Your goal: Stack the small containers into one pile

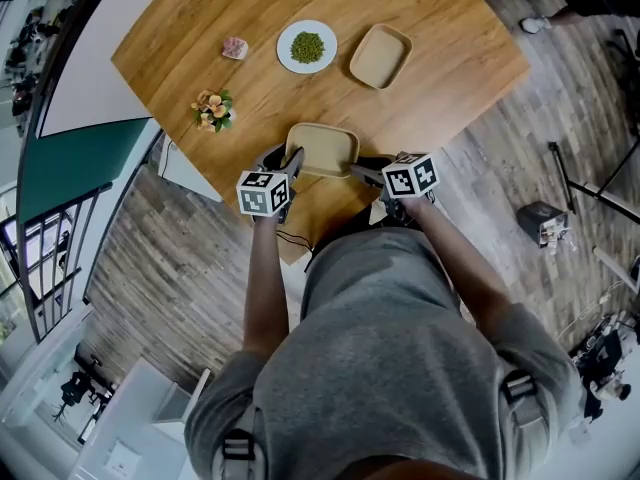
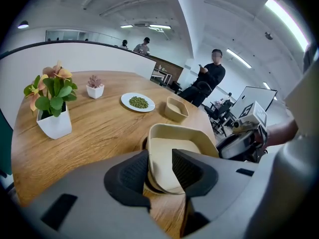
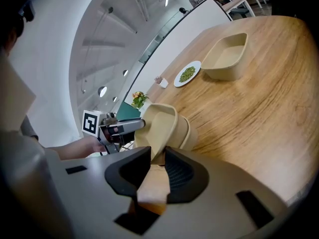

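Straddling the left wall of the near container (image 1: 322, 148), the left gripper (image 1: 290, 160) has one jaw outside the wall and one inside. In the left gripper view the outer pad lies against the wall, and a gap shows between the wall and the inner pad. Jaws released, nothing pinched.

Right gripper (image 1: 362, 173): it comes in from the right of the same container. In the right gripper view the beige rim runs straight between the two pads and fills the gap. Jaws clenched on the near container's rim.

Near container: beige, rectangular with rounded corners. It sits at the table (image 1: 440, 78) edge closest to the person, at centre frame in the head view, between the two marker cubes. A second beige rim shows just below it in the right gripper view. Whether that is another container nested under it, I cannot tell.

Far container (image 1: 380, 56): same colour and shape, alone in the upper right of the tabletop, well apart from the near one.

Other items: a white plate (image 1: 307, 46) of green bits is just left of the far container. A small pink plant pot (image 1: 235, 48) is further left. A flower pot (image 1: 212, 110) is at the left edge of the table.
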Demonstrator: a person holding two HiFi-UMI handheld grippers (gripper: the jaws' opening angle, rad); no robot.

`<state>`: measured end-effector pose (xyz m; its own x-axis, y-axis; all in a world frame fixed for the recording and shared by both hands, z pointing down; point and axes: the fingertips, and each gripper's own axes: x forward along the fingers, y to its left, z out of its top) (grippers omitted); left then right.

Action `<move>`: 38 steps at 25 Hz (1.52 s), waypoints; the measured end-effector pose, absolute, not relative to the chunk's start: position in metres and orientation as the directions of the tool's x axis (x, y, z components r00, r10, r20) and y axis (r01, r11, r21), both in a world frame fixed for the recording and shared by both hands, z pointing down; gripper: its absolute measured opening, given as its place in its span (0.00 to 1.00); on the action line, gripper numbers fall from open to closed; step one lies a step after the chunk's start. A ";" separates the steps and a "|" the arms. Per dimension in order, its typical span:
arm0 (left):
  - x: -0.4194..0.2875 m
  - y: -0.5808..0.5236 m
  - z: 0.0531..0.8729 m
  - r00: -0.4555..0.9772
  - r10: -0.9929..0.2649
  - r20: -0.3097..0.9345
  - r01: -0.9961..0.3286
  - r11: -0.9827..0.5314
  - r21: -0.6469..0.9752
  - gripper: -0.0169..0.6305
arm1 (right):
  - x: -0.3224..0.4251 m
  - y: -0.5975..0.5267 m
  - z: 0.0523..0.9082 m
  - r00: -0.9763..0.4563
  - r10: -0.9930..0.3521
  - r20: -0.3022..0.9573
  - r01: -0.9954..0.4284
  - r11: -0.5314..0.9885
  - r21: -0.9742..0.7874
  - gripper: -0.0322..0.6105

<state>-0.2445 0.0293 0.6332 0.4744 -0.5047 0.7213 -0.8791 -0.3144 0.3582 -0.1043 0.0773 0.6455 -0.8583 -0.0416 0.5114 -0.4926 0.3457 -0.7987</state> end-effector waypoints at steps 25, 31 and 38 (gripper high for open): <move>-0.253 0.026 0.636 0.403 -0.561 0.723 -0.912 -0.311 0.267 0.35 | -0.079 0.072 0.647 -0.826 -0.102 0.555 -0.548 0.377 -0.747 0.35; -0.245 0.018 0.623 0.413 -0.603 0.683 -0.910 -0.314 0.273 0.35 | -0.065 0.054 0.634 -0.804 -0.168 0.571 -0.577 0.451 -0.681 0.35; -0.222 -0.001 0.609 0.393 -0.640 0.660 -0.920 -0.284 0.271 0.35 | -0.043 0.013 0.629 -0.798 -0.205 0.567 -0.582 0.504 -0.637 0.35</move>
<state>-0.2224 -0.0006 0.6095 0.3927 -0.6404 0.6601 -0.9196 -0.2841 0.2715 -0.0431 0.0126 0.6292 -0.7978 -0.2047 0.5671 -0.5825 0.5044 -0.6374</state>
